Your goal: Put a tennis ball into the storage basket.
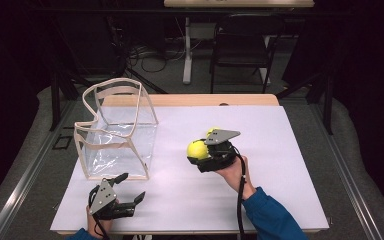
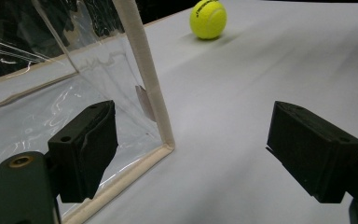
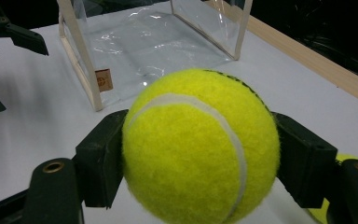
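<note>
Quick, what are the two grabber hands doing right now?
Left gripper: open, holding nothing, next to the clear bag.
Right gripper: shut on a tennis ball.

Fuzzy yellow felt tennis ball [image 3: 200, 147] with a smooth white seam, matt nap. Clear glossy plastic bag [image 1: 117, 132] with cream cloth-like edging, film creased and reflective; small tan label. White matt counter [image 1: 260, 200] sheet, smooth, over a pale wood edge. Black matt plastic right tool [image 3: 200, 158] pads; grey metal-looking plate.
</note>
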